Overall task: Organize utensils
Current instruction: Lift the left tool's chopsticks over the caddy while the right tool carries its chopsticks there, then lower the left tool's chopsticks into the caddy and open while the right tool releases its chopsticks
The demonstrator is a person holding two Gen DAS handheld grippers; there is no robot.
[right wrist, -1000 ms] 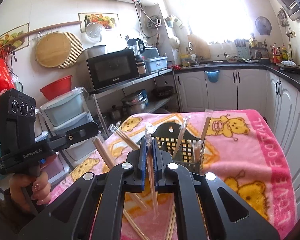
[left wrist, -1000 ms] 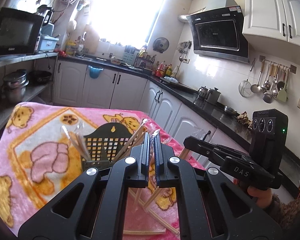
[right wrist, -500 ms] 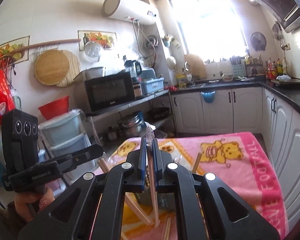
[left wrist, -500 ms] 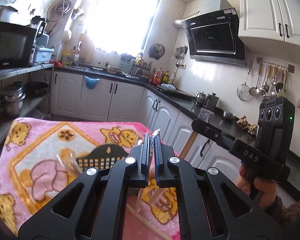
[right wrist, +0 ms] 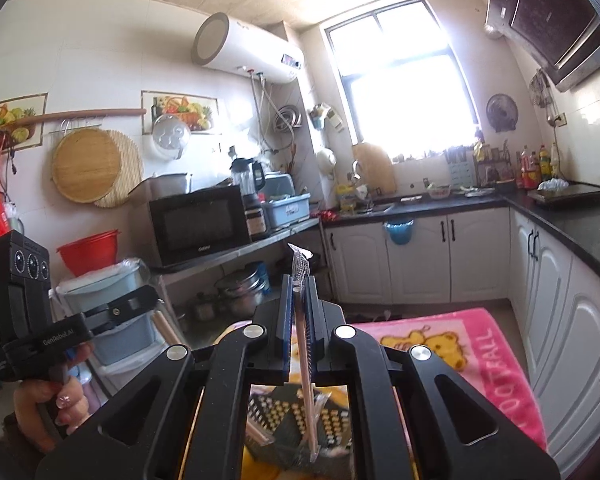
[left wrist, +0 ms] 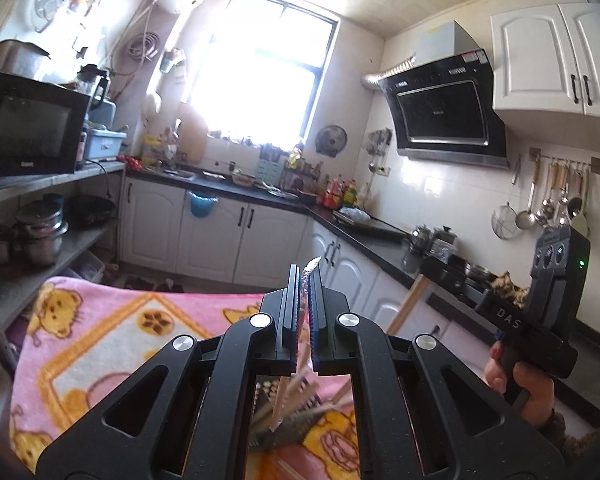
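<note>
A: Two claws, each clamped on one wrapped chopstick: left claw (left wrist: 307, 312), right claw (right wrist: 300, 316). Both sticks hang above the black holder (right wrist: 288, 420) on the pink blanket (right wrist: 480, 364).

B: So it's the carry step. Next, I'd judge, lower each tip into the holder, then release.

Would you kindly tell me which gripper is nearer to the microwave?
Left. The left gripper is on the side of the microwave; the right gripper is beyond it, toward the black counter.
</note>
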